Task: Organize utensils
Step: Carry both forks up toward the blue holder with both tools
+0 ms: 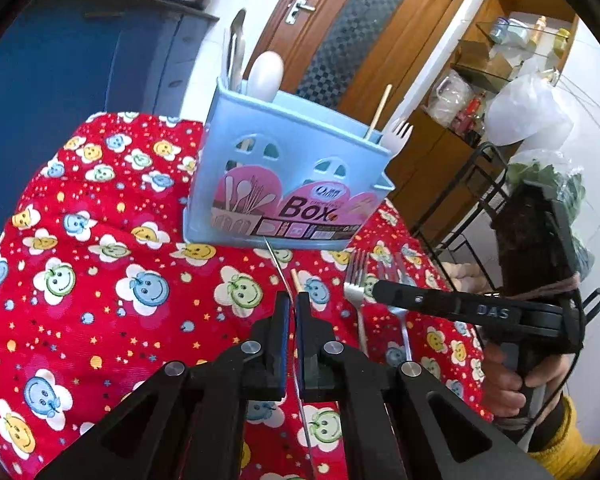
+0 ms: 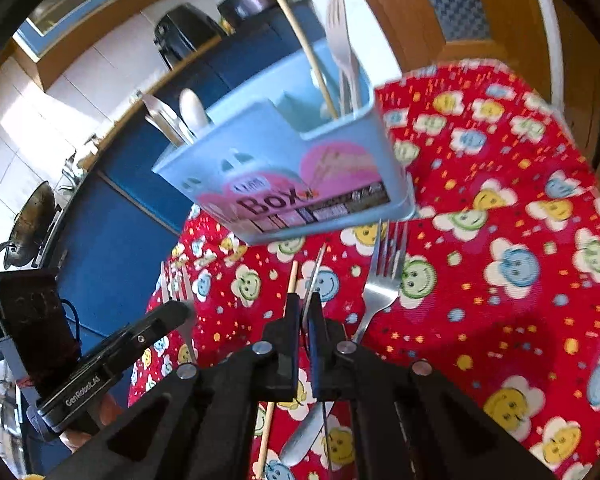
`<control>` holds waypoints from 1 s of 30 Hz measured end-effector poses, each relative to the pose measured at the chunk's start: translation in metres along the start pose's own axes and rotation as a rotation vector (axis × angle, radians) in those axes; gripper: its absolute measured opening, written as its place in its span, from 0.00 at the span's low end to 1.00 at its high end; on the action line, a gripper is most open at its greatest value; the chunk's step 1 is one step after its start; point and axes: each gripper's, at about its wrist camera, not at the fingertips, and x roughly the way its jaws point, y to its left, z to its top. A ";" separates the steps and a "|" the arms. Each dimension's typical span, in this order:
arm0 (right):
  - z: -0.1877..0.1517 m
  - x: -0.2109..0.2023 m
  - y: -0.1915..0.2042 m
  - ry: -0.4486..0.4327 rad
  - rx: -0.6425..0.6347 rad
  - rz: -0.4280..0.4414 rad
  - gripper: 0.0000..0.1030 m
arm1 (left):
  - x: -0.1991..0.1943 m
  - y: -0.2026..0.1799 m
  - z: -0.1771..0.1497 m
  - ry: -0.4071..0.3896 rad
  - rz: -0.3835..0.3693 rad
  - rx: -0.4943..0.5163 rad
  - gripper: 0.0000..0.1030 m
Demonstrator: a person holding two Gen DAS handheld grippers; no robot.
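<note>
Starting at the left of the left wrist view, the red smiley-print tablecloth (image 1: 100,280) lies bare. At upper centre stands the pale blue plastic utensil box (image 1: 284,168), with spoons in its left compartment and a white plastic fork in its right. Low in the centre, the left gripper (image 1: 293,300) has its jaws drawn almost together, and a thin steel blade (image 1: 278,268) seen edge-on runs through the slit, apparently pinched flat between the pads. A wooden chopstick (image 1: 296,279) pokes out just right of it, and two steel forks (image 1: 356,284) lie further right on the cloth. In the right wrist view, the right gripper (image 2: 305,300) is likewise nearly closed at lower centre, and a steel table knife (image 2: 317,272) lines up with the gap. Whether the knife is gripped or merely lies underneath, I cannot tell. The metal pieces are probably stiff, smooth and slippery, light enough but prone to pivot, so a hold on the flat handle near the balance point looks safest. The chopstick looks light and likely to roll, and is best pinched mid-shaft.
</note>
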 end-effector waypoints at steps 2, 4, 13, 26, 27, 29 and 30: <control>-0.003 -0.014 0.002 -0.039 -0.007 0.006 0.04 | -0.004 -0.003 0.001 -0.015 -0.005 0.007 0.02; -0.003 -0.024 0.004 -0.069 -0.003 0.011 0.04 | -0.009 -0.007 0.002 -0.033 -0.009 0.017 0.01; 0.007 -0.056 0.018 -0.208 -0.027 0.023 0.03 | -0.028 -0.019 0.013 -0.110 -0.015 0.021 0.01; 0.045 -0.081 0.031 -0.302 -0.082 0.052 0.03 | -0.050 -0.038 0.055 -0.222 -0.009 0.059 0.01; 0.048 -0.081 0.032 -0.306 -0.085 0.053 0.03 | -0.052 -0.041 0.061 -0.237 -0.009 0.069 0.00; 0.054 -0.083 0.032 -0.317 -0.087 0.057 0.03 | -0.056 -0.046 0.068 -0.257 -0.007 0.086 0.00; 0.056 -0.083 0.033 -0.320 -0.090 0.059 0.03 | -0.058 -0.049 0.073 -0.269 -0.007 0.097 0.00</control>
